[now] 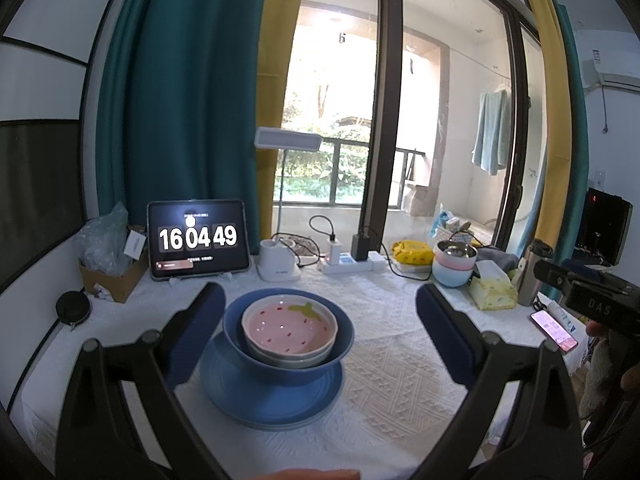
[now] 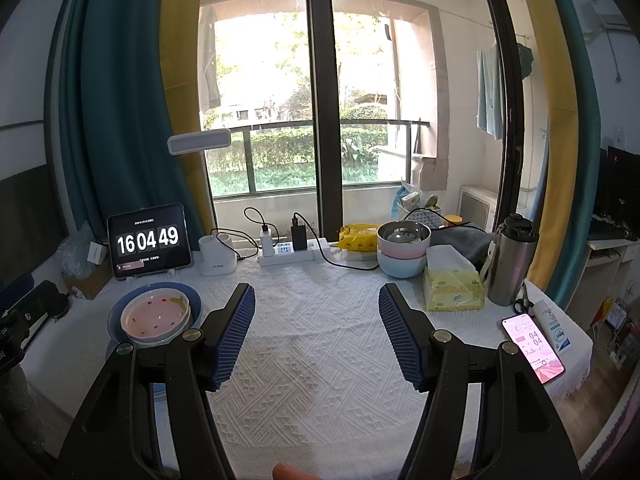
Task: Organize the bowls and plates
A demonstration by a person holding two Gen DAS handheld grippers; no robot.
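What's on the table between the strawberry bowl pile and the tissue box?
Nothing: in the right wrist view, only bare white tablecloth lies between the strawberry bowl stack and the tissue box, apart from the open right gripper hovering there.

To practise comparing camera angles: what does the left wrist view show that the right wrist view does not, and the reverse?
Only the left wrist view shows the blue plate fully under the blue bowl, and the black round pouch. Only the right shows the scissors and the steel bottle whole. Both share the strawberry bowl, the tablet clock and the tissue box.
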